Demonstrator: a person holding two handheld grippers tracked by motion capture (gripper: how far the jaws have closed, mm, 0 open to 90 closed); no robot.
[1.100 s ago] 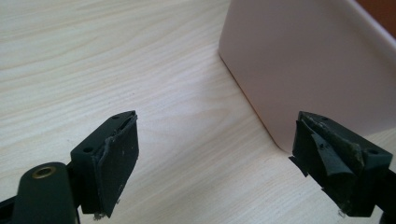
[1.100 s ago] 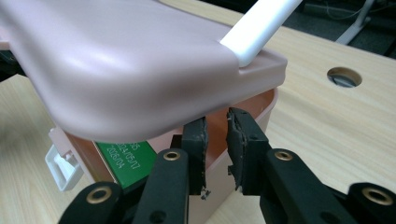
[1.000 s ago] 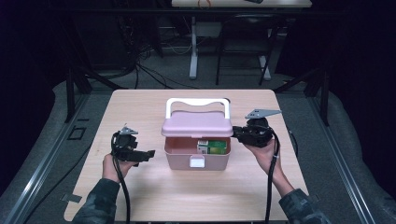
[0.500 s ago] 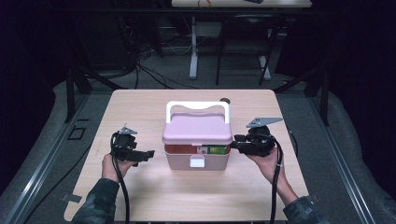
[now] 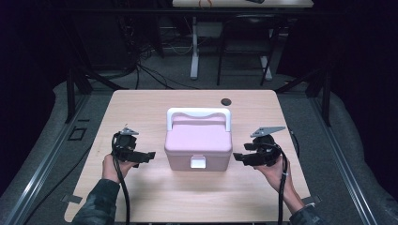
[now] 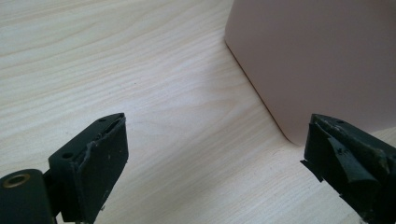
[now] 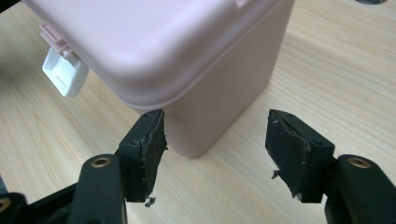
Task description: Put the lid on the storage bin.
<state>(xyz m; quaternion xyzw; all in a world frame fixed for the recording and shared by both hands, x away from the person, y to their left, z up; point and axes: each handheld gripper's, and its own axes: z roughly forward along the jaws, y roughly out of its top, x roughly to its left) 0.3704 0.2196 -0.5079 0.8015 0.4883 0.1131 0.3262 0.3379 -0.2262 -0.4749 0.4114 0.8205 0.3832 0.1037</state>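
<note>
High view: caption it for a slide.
Closed pink box on a wooden table, flanked by open left gripper and right gripper.

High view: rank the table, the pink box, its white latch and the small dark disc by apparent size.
1. table
2. pink box
3. white latch and small dark disc: these look about alike. The disc lies farther from the camera, so I would not rank them.

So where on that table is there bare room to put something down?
Bare wood lies between the pink box and the near table edge, and along the far edge apart from a small dark disc. It is crowded beside the box, where each claw, left and right, sits.
</note>
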